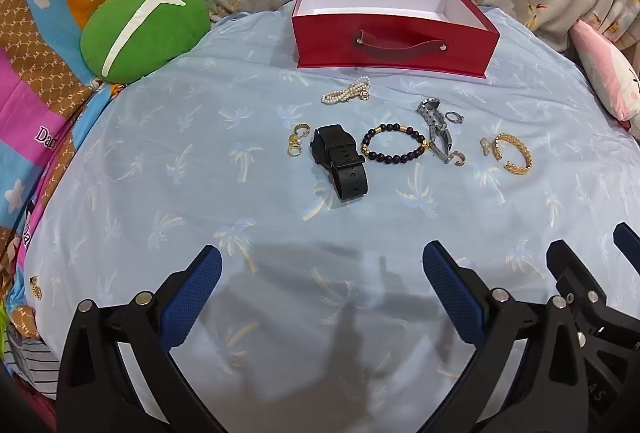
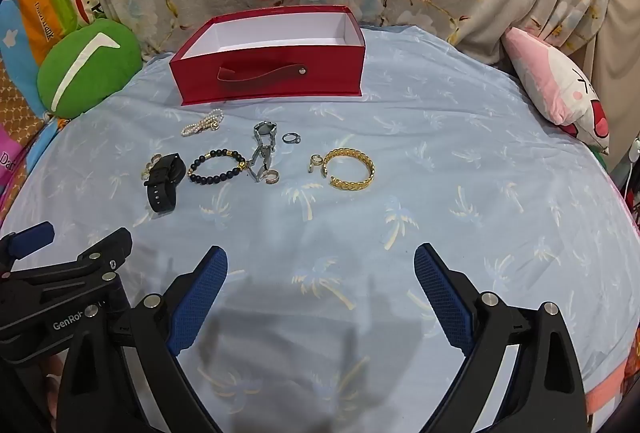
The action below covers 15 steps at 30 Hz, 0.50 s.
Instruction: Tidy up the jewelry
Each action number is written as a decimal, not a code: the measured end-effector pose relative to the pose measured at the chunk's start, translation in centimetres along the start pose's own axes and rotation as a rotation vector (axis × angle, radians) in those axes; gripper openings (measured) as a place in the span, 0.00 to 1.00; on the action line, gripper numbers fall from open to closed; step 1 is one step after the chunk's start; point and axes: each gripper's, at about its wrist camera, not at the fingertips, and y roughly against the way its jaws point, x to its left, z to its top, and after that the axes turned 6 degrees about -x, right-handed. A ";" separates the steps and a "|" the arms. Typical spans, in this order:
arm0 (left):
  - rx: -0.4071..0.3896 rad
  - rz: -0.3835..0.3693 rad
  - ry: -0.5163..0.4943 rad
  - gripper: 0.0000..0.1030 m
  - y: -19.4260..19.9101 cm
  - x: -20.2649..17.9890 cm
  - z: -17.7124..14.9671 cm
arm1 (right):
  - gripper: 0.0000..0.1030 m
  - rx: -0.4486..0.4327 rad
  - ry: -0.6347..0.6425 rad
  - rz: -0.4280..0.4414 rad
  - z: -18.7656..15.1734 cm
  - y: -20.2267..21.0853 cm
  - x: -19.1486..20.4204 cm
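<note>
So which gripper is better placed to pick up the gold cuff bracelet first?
Right, probably. The gold cuff bracelet lies nearly straight ahead of the open right gripper, while from the left gripper it sits far off to the right, beyond the black watch.

Right gripper (image 2: 320, 265) gapes wide at six o'clock above the sheet (image 2: 440, 173). Red box (image 2: 272, 81) sits at eleven; gold bangle (image 2: 352, 169) near centre; black watch (image 2: 166, 181) at nine.
</note>
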 end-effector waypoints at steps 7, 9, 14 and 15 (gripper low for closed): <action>-0.001 0.000 -0.001 0.95 0.0 0.0 0.0 | 0.90 0.005 -0.005 0.005 0.0 -0.1 0.0; -0.001 0.001 -0.001 0.95 0.0 0.0 0.0 | 0.90 0.006 -0.006 0.005 0.0 -0.1 0.0; -0.002 0.000 -0.001 0.95 0.0 0.0 0.0 | 0.90 0.005 -0.005 0.005 0.0 -0.2 0.0; -0.001 0.002 -0.002 0.95 0.0 0.0 0.0 | 0.90 0.006 -0.005 0.005 0.0 -0.2 0.0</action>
